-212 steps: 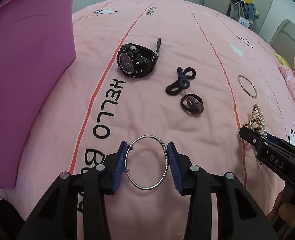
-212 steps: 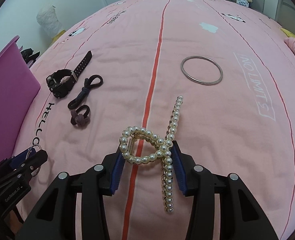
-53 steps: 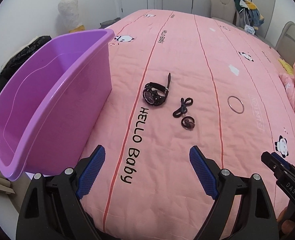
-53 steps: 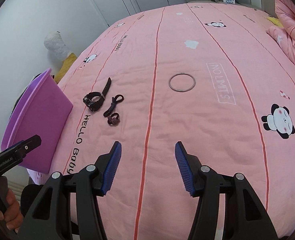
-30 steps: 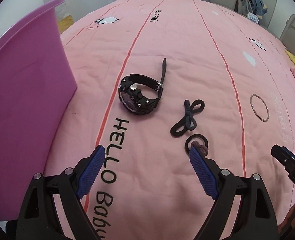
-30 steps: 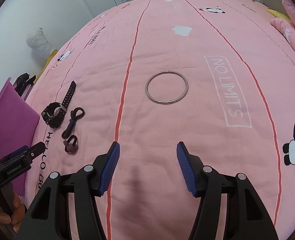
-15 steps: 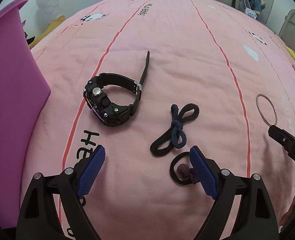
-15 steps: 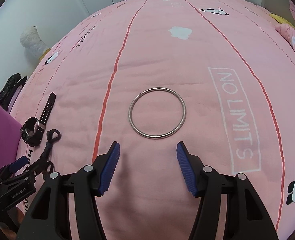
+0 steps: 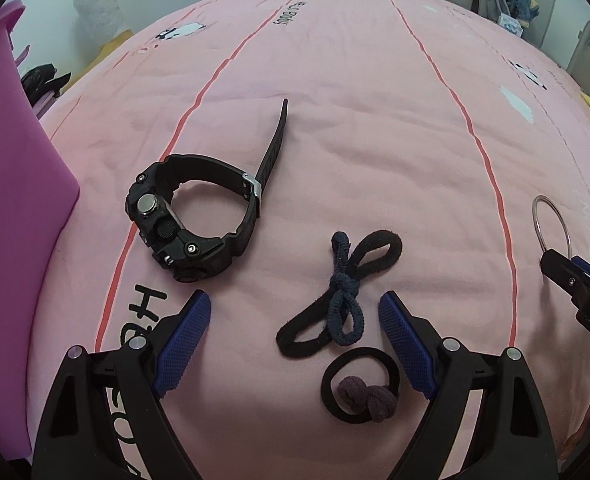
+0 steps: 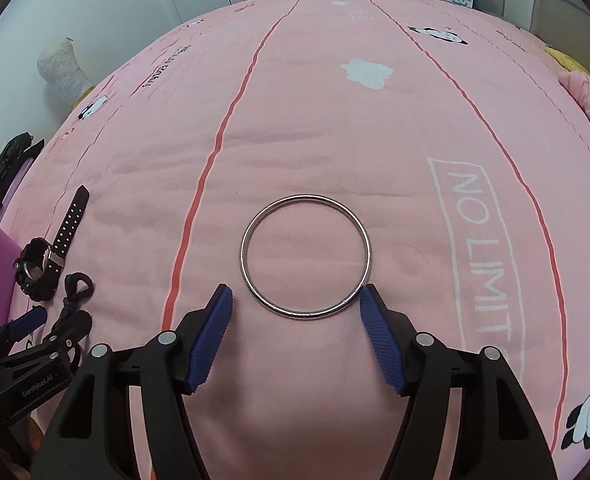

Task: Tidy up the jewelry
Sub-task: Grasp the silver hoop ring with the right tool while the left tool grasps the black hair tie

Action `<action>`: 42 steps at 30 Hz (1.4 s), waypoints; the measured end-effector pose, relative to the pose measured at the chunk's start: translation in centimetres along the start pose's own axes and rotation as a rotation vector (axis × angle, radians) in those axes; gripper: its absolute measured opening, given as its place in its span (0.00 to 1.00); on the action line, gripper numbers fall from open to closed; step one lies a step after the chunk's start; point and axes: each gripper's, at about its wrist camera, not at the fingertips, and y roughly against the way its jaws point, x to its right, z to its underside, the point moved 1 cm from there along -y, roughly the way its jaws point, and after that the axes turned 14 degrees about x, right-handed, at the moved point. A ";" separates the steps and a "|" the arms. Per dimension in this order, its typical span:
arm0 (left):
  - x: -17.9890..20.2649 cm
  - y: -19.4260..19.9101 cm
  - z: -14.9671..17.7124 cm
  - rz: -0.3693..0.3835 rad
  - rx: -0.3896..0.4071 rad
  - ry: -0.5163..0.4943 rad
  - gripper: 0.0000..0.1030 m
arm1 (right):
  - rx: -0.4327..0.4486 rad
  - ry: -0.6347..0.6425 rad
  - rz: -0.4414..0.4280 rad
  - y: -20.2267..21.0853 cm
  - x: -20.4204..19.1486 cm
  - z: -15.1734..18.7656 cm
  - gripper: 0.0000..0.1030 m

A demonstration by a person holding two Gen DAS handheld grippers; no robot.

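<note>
Presently listed, four loose items on the pink bedspread (image 10: pixel 415 168), none yet stowed. Item one: silver bangle (image 10: pixel 305 255), flat on the cloth just ahead of the right gripper (image 10: pixel 296 312); its near arc lies between the blue pads (image 10: pixel 209 340), untouched, and the jaws are opening — likely widening to clear the ring's full span before closing on it. Item two: knotted dark hair tie (image 9: pixel 341 294), lying between and just beyond the tips of the left gripper (image 9: pixel 295 312), whose jaws stand wide and empty. Item three: black hair band with mauve knot (image 9: pixel 361 386), deeper between the same jaws, nearer the right pad. Item four: black wristwatch (image 9: pixel 193 216), strap trailing, ahead of and outside the left pad. Destination, by judgement: purple bin (image 9: pixel 11 200), wall visible far outside the left jaw — contents hidden.
</note>
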 end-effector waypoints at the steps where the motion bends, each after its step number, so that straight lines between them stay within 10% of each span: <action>1: 0.1 -0.1 0.0 0.001 0.001 0.001 0.82 | -0.002 0.012 0.004 -0.2 -0.2 -0.1 0.66; 14: 0.2 -0.9 0.3 -0.011 0.051 0.046 0.88 | 0.027 0.081 0.043 -2.7 -1.1 -1.0 0.75; 19: 0.1 -0.2 0.1 0.004 0.065 0.061 0.61 | 0.043 0.076 0.038 -2.2 -1.0 -0.9 0.69; 24: -0.2 0.8 0.2 0.010 0.075 0.073 0.13 | 0.052 0.075 0.029 -1.9 -1.0 -0.9 0.68; 42: -1.7 7.5 1.8 0.038 0.070 -0.012 0.12 | 0.045 0.019 -0.009 5.7 -1.2 2.9 0.68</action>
